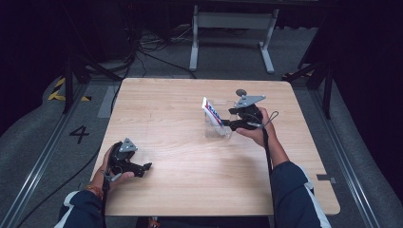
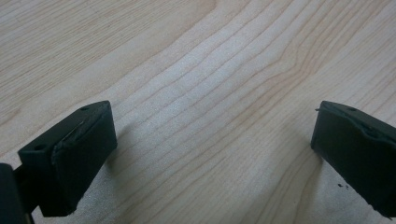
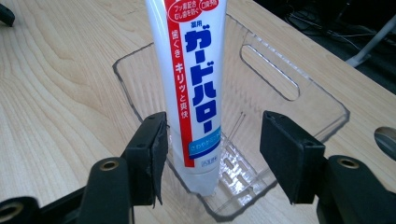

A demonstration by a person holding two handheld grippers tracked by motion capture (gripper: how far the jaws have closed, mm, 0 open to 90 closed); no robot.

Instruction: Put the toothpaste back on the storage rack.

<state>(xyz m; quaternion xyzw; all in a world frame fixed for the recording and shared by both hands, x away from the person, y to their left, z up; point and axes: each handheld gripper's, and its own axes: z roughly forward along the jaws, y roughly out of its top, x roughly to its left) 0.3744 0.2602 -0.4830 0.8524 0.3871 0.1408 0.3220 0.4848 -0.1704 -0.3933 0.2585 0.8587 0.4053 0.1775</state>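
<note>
A white toothpaste tube (image 3: 196,88) stands tilted in a clear plastic bin (image 3: 299,100) on the far right part of the table (image 1: 190,156). The right claw (image 3: 212,158) is spread around the tube's lower end; one jaw touches or nearly touches it, the other stands apart. The left claw (image 2: 212,154) rests spread over bare wood at the near left. The risk, as a judgement: the tube leans unsupported, so a nudge from either jaw could topple it or drag the light bin sideways.
</note>
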